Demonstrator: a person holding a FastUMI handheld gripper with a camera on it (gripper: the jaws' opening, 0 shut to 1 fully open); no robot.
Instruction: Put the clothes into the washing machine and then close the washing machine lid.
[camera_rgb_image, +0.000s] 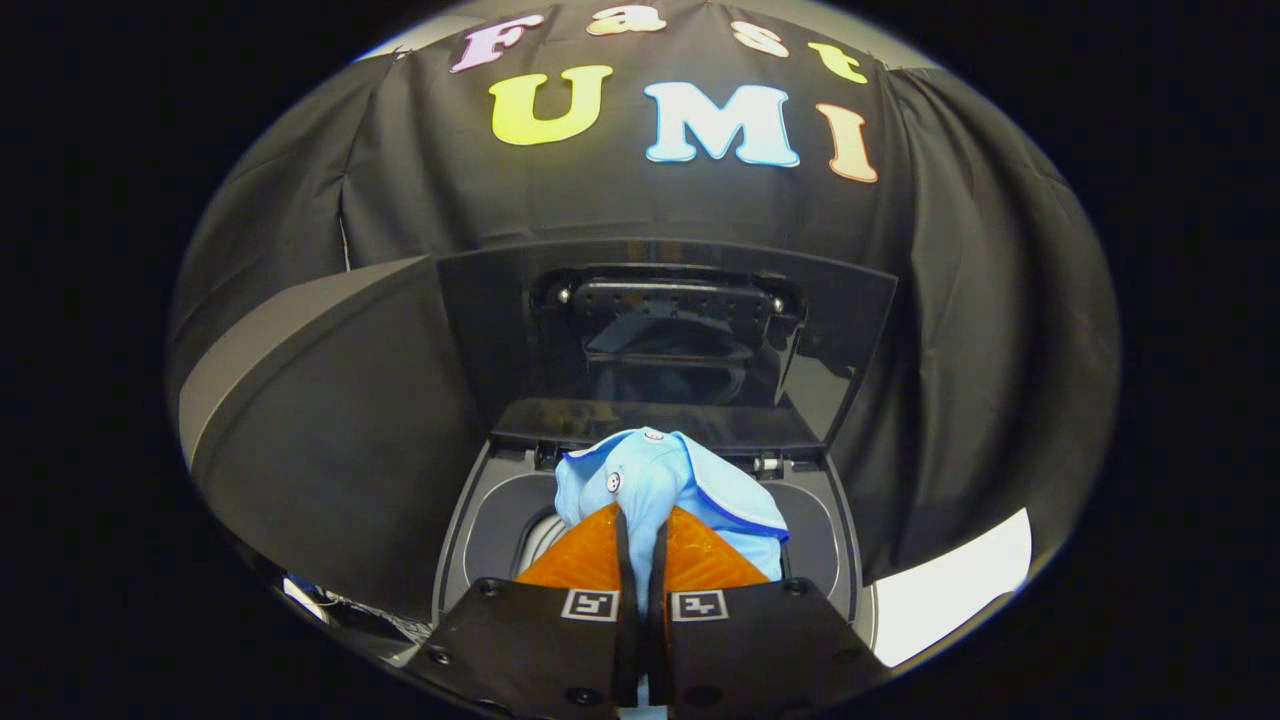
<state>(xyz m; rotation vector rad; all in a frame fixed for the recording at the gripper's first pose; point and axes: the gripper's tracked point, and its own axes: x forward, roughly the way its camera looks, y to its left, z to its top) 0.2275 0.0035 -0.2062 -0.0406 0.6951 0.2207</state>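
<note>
My gripper (641, 530) is shut on a light blue garment (655, 475) with white buttons and a darker blue trim. A fold of the cloth is pinched between both fingers, and the rest bunches just ahead of them. The garment hangs over the washing machine's round opening (500, 520). The machine's dark lid (660, 335) stands raised upright behind the opening, its inner side facing me.
The machine's grey top rim (815, 520) rings the opening. A dark grey panel (330, 430) slopes away beside the machine on the left. Black cloth hangs behind and to the right. A bright white patch (950, 590) lies low on the right.
</note>
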